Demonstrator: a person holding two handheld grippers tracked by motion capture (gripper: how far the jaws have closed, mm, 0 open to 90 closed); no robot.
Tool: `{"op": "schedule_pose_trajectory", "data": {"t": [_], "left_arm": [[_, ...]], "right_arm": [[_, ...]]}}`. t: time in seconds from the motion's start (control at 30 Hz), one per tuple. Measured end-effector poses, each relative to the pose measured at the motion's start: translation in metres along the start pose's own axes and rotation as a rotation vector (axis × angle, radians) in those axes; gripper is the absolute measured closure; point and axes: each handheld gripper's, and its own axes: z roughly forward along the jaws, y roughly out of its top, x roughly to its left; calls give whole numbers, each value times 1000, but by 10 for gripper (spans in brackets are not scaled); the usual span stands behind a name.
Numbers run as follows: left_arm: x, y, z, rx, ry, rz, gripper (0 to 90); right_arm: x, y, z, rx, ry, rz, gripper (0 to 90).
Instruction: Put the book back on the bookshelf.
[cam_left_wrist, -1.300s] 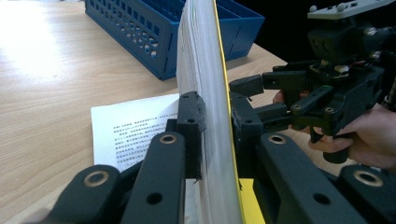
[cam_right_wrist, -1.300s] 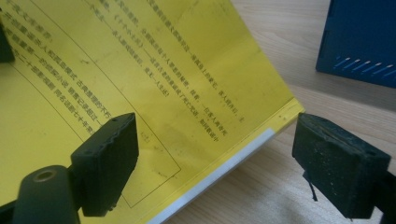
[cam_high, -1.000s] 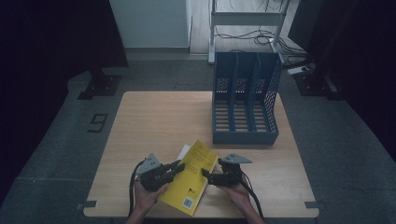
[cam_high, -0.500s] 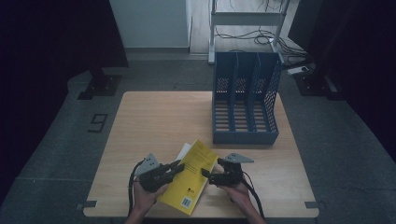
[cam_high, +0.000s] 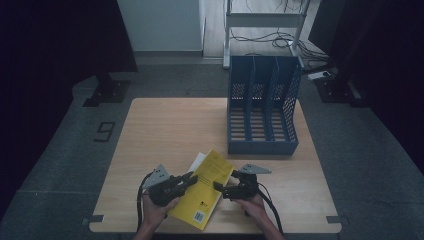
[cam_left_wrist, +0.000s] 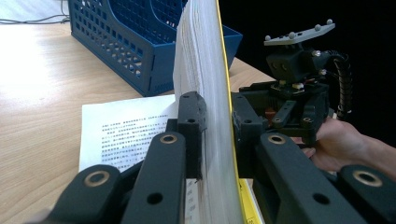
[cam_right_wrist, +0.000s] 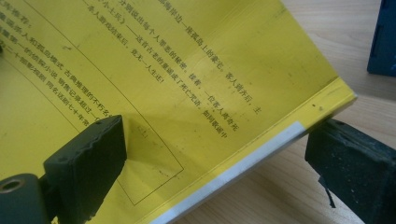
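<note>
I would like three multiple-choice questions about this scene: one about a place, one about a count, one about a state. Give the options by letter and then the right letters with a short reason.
1. Where does the blue file rack stand on the table?
A. far right part
B. near left corner
C. middle of the near edge

2. How many slots does the file rack have?
A. two
B. three
C. five

3. What is the left gripper doing?
A. lying open on the table
B. shut on the yellow book
C. holding the printed sheet

Answers: 1 A, the high view shows it at the far right. 2 B, two dividers make three slots. 3 B, the left gripper view shows its fingers pressing the book's pages from both sides.
</note>
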Motion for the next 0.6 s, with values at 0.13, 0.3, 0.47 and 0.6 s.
{"op": "schedule_pose_trajectory", "data": {"t": [0.13,0.3,0.47,0.6], "left_arm": [[3,0,-2,-8,-10,-11,780],[8,-1,-3,-5,-16,-20,780],[10,-2,-3,4,-26,-27,780],[10,-2,-1,9,-40,-25,778]], "right_arm": [[2,1,-4,-26,-7,-18,80],[3,6,-13,-83,-2,-32,124],[6,12,-24,-133,16,-52,149],[7,15,-30,-157,41,-64,190]]}}
